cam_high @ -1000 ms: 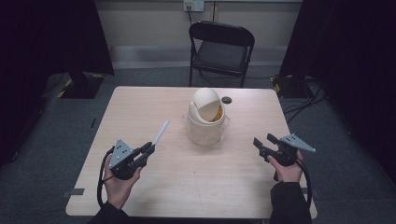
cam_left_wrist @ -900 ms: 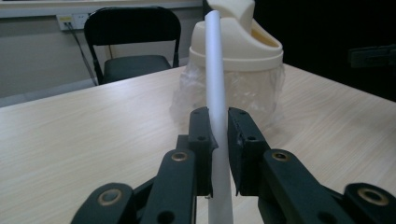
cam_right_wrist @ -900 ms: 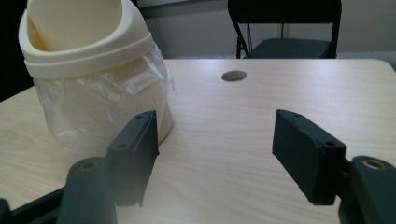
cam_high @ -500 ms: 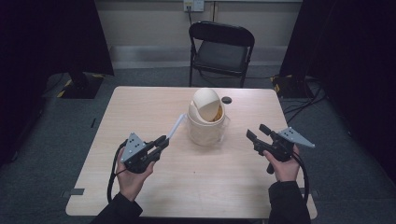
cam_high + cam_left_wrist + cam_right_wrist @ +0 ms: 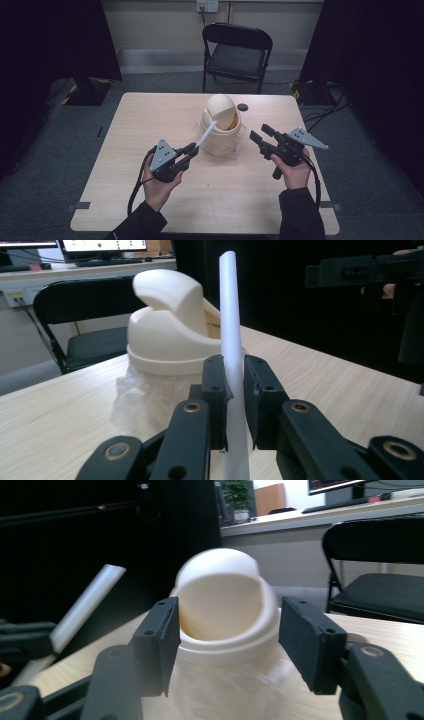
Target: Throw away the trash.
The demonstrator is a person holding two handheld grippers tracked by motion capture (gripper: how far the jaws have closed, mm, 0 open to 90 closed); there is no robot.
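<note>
I'm holding the white plastic tube (image 5: 206, 133) in my left claw (image 5: 192, 148), long axis aiming up-right at the cream swing-lid bin's (image 5: 222, 124) opening; right claw (image 5: 261, 135), empty, jaws just narrowing, waiting beside.

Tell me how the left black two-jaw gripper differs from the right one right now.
The left gripper is shut on a white tube; the right gripper is open with nothing between its jaws, which have just been closing. The left gripper's tube tip reaches the cream swing-lid bin; the right gripper hangs beside it, apart. Both point toward the bin.
</note>
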